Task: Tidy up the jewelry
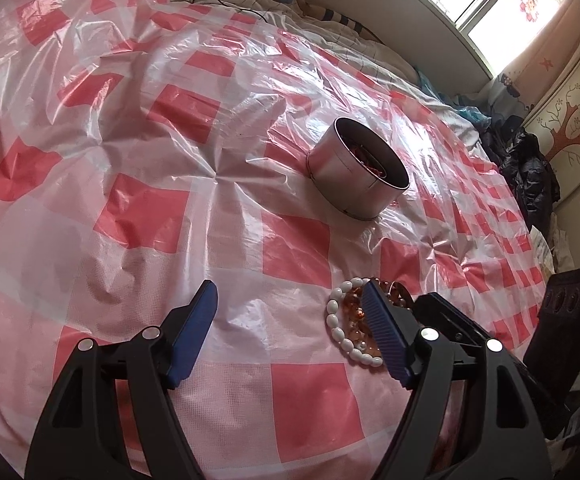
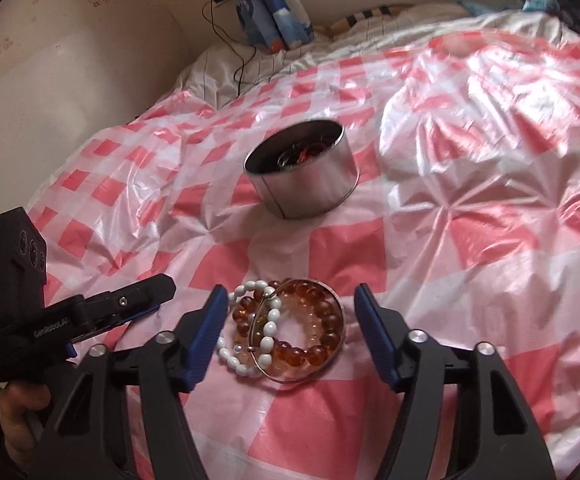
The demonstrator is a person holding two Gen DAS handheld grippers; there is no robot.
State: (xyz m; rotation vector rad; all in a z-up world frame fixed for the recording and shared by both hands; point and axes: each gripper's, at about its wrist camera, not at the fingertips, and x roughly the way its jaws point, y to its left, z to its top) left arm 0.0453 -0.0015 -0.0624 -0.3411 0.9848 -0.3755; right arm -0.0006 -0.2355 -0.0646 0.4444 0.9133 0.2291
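A pile of bracelets lies on the checked plastic sheet point(image 2: 469, 240): a white bead bracelet point(image 2: 268, 320), an amber bead bracelet point(image 2: 323, 320) and a thin metal bangle point(image 2: 341, 312). My right gripper point(image 2: 290, 290) straddles the pile, open, and neither blue pad presses on it. My left gripper point(image 1: 290, 286) stands open just left of the pile with only sheet between its fingers. Its right finger covers part of the white beads point(image 1: 335, 320) and amber beads point(image 1: 351, 304). Beyond stands a round metal tin point(image 1: 349, 176) point(image 2: 309, 188) with red pieces inside.
The sheet covers a bed with rumpled white bedding point(image 2: 250, 64) and a black cable point(image 2: 242, 60) at its far end. Dark clothes point(image 1: 529, 168) and a cupboard point(image 1: 569, 132) stand by the window. A hand point(image 2: 22, 404) holds the left tool's black housing point(image 2: 18, 256).
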